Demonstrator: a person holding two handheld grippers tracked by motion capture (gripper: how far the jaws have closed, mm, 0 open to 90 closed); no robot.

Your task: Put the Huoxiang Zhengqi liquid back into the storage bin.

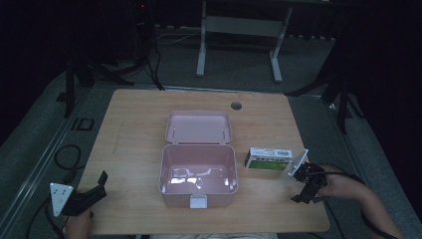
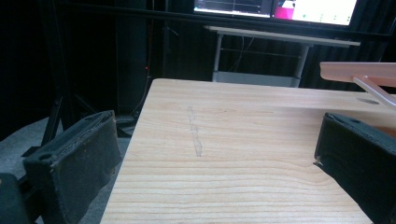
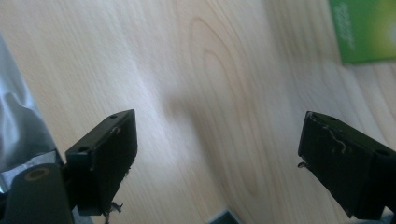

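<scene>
The green-and-white carton (image 1: 268,159) was seen right of centre, beside the open pink lunch box (image 1: 198,175). The right gripper (image 1: 307,190), jaws wide and empty, was poised nearby; reaching and closing seemed required. The left gripper (image 1: 92,195) was held wide, lower left.

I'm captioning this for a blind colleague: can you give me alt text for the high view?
An open pink box sits mid-table, lid back. A small green and white carton lies to its right, beside the open right gripper; the open left gripper rests at the near left corner.
</scene>
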